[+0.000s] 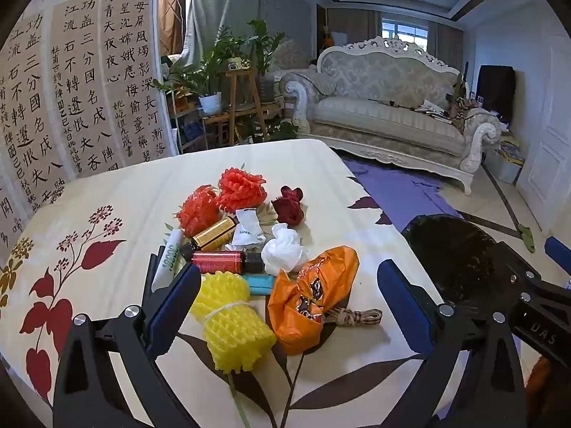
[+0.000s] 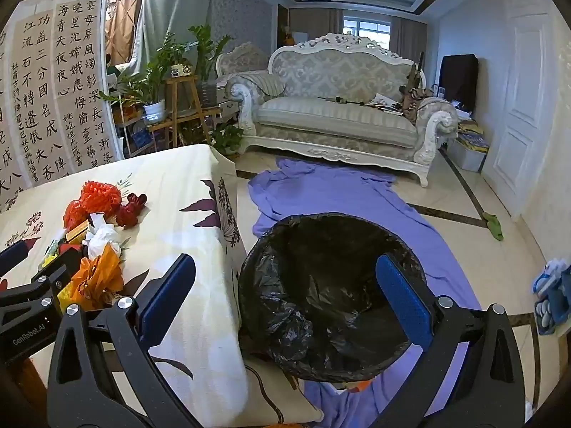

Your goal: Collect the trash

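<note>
Your left gripper (image 1: 285, 299) hangs spread wide and empty over the yellow foam net (image 1: 228, 321) and orange wrapper (image 1: 314, 292) on the surface (image 1: 107, 249). Your right gripper (image 2: 285, 296), also spread and empty, faces the black-lined bin (image 2: 321, 296). Nothing looks collected yet; next, close on the nearest piece. The bin's bottom is too dark to read.

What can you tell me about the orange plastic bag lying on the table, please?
The orange plastic bag is thin, glossy film, crumpled and lying slumped on the floral tablecloth at the near end of the trash pile. Dark printed patches show in its folds. It lies against the yellow foam net; a coiled cord pokes out beside it. Nothing grips it.
</note>
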Demonstrator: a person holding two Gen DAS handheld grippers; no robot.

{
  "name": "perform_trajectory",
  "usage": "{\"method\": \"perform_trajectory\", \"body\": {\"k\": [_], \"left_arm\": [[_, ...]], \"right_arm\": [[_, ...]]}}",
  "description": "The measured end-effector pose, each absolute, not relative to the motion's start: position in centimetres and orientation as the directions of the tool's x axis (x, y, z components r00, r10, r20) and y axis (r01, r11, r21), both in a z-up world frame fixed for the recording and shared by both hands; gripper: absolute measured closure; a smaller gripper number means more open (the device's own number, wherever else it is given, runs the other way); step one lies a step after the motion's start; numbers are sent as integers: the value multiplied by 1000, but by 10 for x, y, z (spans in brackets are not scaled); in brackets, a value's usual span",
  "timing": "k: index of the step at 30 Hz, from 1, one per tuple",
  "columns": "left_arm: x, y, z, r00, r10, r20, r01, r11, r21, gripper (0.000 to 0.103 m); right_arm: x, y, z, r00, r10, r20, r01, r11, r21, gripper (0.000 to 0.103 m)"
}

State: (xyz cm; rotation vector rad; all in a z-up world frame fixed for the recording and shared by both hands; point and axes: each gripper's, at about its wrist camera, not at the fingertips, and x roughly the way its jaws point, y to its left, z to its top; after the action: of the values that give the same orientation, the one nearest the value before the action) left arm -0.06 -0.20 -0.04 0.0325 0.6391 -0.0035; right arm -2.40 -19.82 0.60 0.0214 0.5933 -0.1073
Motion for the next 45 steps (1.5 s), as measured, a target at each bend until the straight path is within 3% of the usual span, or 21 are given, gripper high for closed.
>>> {"method": "perform_trajectory", "body": {"k": [45], "left_arm": [[1,-3,-8,781,4,-625,8,1000,16,7]], "right_arm": [[-28,-212,8,815,-112,-568,133,991,-3,4]]}}
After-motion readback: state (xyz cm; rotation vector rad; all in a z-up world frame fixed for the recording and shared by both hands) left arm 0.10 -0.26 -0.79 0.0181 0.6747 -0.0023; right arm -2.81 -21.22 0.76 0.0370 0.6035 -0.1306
